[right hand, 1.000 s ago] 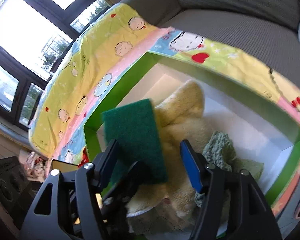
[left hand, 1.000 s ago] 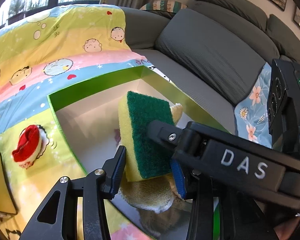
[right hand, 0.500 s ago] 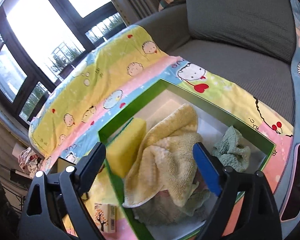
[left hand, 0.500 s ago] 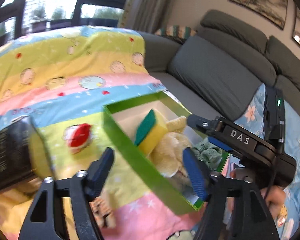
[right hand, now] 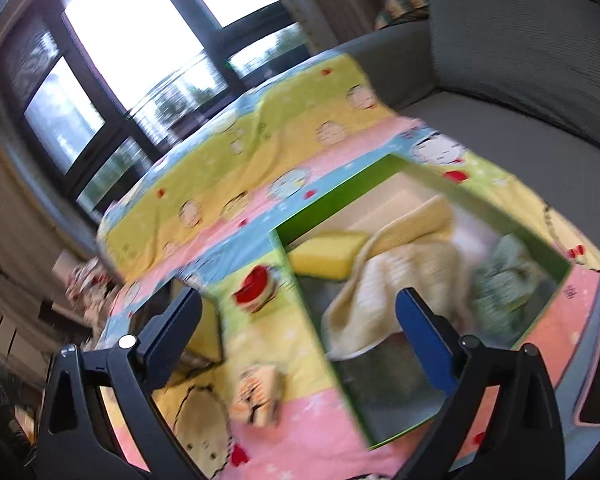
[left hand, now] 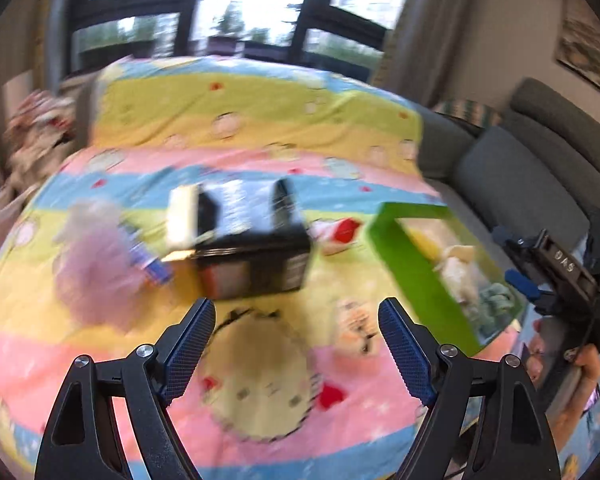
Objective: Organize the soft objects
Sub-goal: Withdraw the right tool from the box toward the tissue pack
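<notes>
The green box lies on the cartoon blanket and holds a yellow sponge, a yellow towel and a green cloth. My right gripper hovers over the box's near left corner, its jaws opening with nothing between them. My left gripper is above the blanket, left of the green box, jaws also opening and empty. A fluffy lilac thing lies at the left. The right gripper shows beyond the box.
A black carton stands on the blanket ahead of the left gripper. A small red and white item and a small patterned item lie beside the box. The grey sofa runs behind. Windows are at the back.
The left gripper has let go of the sponge, which now lies in the box, and swung left over the blanket. The right gripper has opened wider and drawn back from the box.
</notes>
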`<state>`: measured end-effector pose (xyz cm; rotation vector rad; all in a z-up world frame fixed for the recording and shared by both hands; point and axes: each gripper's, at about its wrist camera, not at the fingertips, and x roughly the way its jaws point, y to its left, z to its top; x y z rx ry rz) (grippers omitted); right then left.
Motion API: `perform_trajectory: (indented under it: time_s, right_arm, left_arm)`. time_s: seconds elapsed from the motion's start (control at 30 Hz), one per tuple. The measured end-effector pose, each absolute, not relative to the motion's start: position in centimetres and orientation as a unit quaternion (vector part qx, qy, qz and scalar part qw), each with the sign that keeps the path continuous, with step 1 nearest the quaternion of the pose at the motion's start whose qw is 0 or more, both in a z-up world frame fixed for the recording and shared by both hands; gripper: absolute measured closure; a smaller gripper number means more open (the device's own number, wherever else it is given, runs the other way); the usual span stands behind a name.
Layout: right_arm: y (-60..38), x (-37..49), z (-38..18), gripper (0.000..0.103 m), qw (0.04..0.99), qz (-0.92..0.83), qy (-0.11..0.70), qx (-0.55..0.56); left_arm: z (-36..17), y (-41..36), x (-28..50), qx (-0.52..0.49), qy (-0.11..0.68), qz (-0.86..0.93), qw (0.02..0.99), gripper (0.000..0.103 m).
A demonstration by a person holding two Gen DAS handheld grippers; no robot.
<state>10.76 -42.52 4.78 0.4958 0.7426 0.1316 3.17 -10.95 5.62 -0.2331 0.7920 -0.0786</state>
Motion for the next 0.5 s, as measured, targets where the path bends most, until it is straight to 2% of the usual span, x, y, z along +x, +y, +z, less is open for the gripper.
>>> perform_trajectory:
  time_s: [0.23,0.5]
  right_arm:
    - [-36.0,12.1,3.2,0.006,0.886,0.100,0.414,0.185]
    - [-31.0,12.0,-1.6,0.006,0.860,0.087,0.479,0.153]
  left_arm:
    - [2.6,-5.9,-1.1,-0.139,0.400,0.032,0.905,0.017]
    - [-1.6,-2.0,-1.6,-0.181,0.433,0.068,0.881,0.017]
